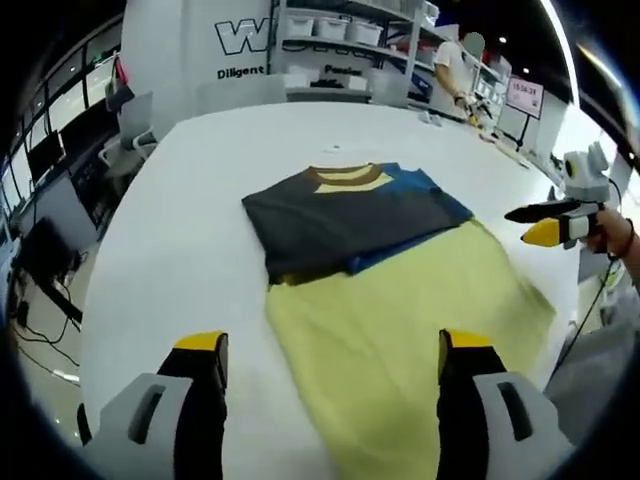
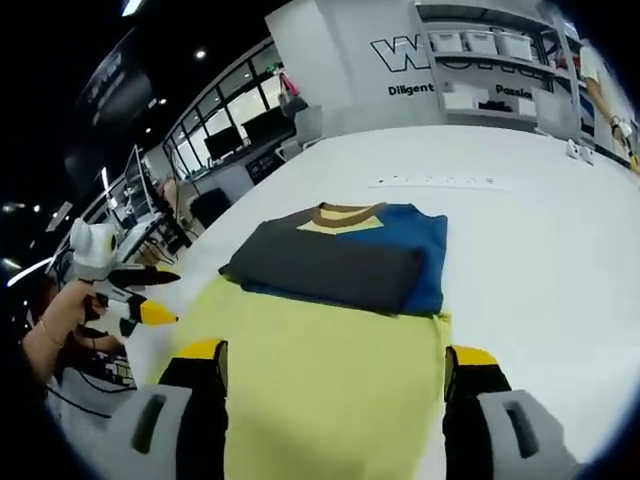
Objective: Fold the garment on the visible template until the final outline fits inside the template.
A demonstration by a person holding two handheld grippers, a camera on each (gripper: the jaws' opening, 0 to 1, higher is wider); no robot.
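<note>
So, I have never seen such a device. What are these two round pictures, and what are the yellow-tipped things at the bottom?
No robot here: a person holds one hand-held gripper in each hand, and a fisheye camera rides on each. The left gripper view looks along the left gripper; the right gripper enters from the right, held by a hand. The right gripper view is the same, mirrored. The yellow-tipped posts are the jaws, standing apart and holding nothing. On the white table lies a folded garment, dark grey and blue with a brown collar, partly on a yellow template.
</note>
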